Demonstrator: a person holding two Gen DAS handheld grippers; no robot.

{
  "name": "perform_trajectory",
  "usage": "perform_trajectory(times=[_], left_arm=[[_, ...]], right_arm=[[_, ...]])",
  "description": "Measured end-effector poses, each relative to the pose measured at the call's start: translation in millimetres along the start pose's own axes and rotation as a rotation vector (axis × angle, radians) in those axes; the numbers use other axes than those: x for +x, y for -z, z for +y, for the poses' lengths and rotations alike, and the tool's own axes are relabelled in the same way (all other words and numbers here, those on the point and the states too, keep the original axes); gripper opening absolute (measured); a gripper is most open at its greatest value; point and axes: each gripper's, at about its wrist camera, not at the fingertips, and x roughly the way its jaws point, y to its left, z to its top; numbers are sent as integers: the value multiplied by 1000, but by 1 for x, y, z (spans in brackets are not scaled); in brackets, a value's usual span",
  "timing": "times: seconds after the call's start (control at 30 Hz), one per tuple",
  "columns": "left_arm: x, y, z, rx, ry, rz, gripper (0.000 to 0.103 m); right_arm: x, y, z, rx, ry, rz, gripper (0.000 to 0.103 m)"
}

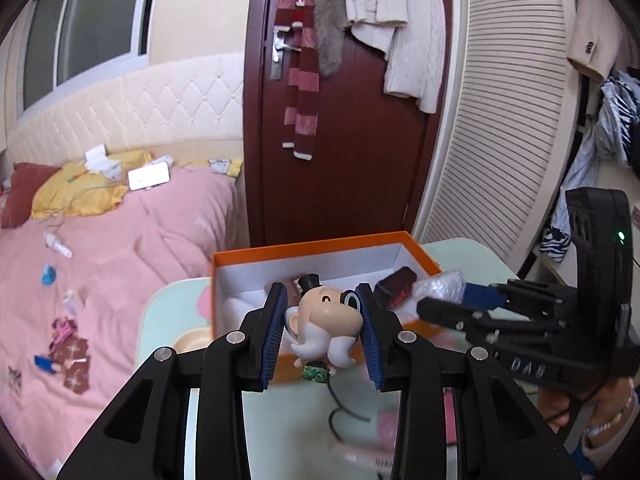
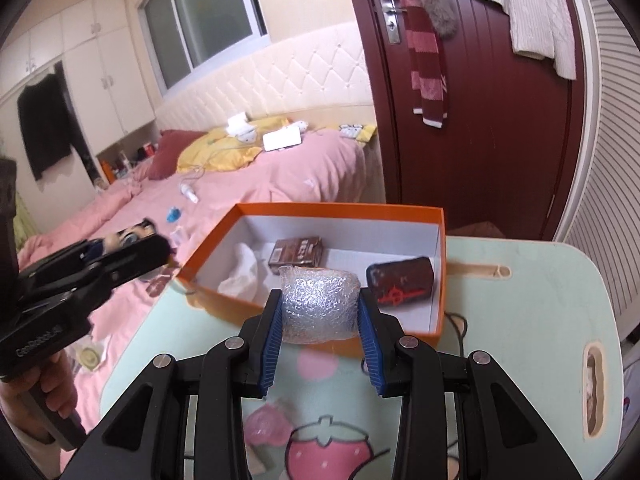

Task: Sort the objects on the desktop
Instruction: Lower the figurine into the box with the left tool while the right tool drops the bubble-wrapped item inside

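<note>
Figurine: a cartoon figure [image 1: 325, 320] with a peach face, white moustache and small black top hat, clamped between the blue pads of the left gripper [image 1: 324, 334] and held in the air at the near edge of the box.
Bubble-wrap bundle: a silvery wrapped lump [image 2: 319, 305], pinched between the blue pads of the right gripper [image 2: 320, 334], held above the box's near wall.
Box: an orange box with a white inside [image 2: 440, 280], standing open on the table's far left part.
Box contents: a brown packet [image 2: 296, 255] with pale lettering too blurred to read, a dark case with a red emblem [image 2: 401, 286], and crumpled white material [image 2: 244, 270].
Writing: "GenRobot.AI" runs along the body of the left gripper in the right wrist view; raised letters on the right gripper in the left wrist view cannot be made out.
Table: pale green [image 2: 528, 312], printed with a pink strawberry; a black cable lies on it.
Beyond: a bed with a pink cover [image 1: 132, 240] strewn with small items, and a dark red door [image 1: 360, 160] hung with a striped scarf.
</note>
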Motion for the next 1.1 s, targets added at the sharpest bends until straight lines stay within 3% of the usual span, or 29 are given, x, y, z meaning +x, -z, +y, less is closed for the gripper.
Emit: perform_trajectory(times=[0.43,1.0,1.03,1.07,1.1], left_arm=[[62,7,7,-32,16,116,37],[72,7,10,-47,16,133,38],[67,6,10,-58,2,105,47],[61,5,10,-66,-14,74,55],[57,5,11,-71,-23,59,77]], right_arm=[[49,-15,-17,0,47,44,35],[61,-8,-27,16,34,75,37],[58,-7,-27,9,36,69,47],[55,-7,-26,3,43,56,66],[51,-8,-25,-4,50,43,68]])
